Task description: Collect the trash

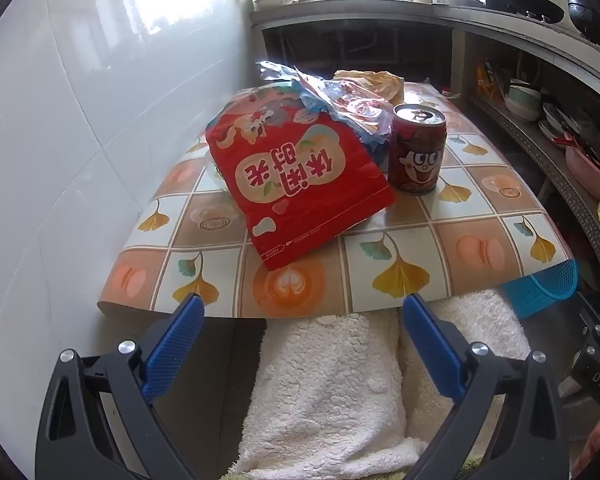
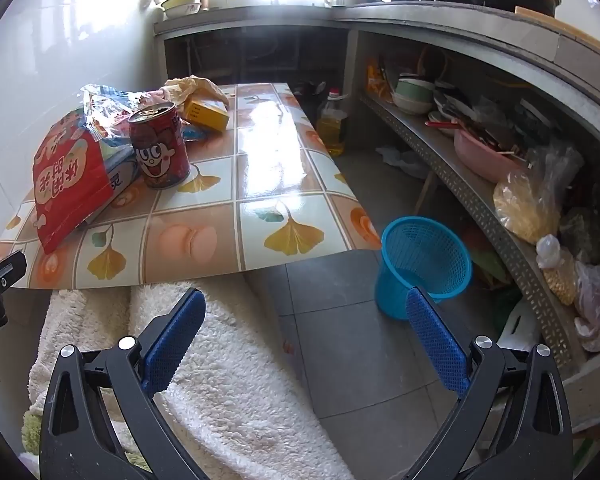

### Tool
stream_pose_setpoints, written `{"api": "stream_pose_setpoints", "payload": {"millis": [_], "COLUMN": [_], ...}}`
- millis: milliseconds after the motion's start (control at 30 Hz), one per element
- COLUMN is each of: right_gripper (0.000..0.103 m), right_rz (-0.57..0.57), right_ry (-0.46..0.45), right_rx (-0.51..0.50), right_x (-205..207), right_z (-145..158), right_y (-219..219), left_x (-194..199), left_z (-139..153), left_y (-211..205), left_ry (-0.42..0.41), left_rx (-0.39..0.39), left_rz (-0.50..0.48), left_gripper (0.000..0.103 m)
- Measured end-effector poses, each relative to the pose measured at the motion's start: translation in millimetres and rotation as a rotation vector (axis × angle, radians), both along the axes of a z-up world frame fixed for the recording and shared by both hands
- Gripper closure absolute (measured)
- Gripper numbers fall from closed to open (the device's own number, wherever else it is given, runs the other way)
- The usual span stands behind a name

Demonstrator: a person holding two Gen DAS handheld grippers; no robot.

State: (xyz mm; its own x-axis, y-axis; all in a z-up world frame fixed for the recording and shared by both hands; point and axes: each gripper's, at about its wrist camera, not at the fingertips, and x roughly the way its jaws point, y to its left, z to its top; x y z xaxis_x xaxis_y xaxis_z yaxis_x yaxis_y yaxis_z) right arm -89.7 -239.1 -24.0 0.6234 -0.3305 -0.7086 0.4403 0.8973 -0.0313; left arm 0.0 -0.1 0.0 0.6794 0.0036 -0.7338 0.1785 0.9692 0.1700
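Note:
A red snack bag (image 1: pixel 296 184) lies on the patterned table (image 1: pixel 480 216), partly over crumpled clear and blue wrappers (image 1: pixel 340 100). A red drink can (image 1: pixel 418 148) stands upright to its right. My left gripper (image 1: pixel 304 304) is open and empty, just short of the table's near edge. In the right wrist view the bag (image 2: pixel 72 176), the can (image 2: pixel 160 146) and a yellow box (image 2: pixel 206 114) sit on the table's left part. A blue mesh bin (image 2: pixel 420 264) stands on the floor right of the table. My right gripper (image 2: pixel 306 300) is open and empty, above the floor between table and bin.
White fluffy cloth (image 2: pixel 228 380) lies below the table's near edge. A tiled wall (image 1: pixel 80 120) is on the left. A curved shelf (image 2: pixel 480 184) with bowls and bags runs along the right. A bottle of oil (image 2: pixel 332 124) stands on the floor behind the table.

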Motion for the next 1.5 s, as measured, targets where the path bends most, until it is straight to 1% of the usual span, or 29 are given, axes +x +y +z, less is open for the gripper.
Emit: {"api": "stream_pose_setpoints", "payload": {"millis": [1500], "right_gripper": [0.007], "right_rz": [0.000], "right_ry": [-0.007], "right_rx": [-0.001], "right_x": [0.2], "right_z": [3.4], "right_y": [1.1], "left_x": [-3.5], "left_z": [-0.1], "left_y": [0.8], "left_ry": [0.011], "left_rx": [-0.005], "left_rz": [0.003], "left_gripper": [0.006]}}
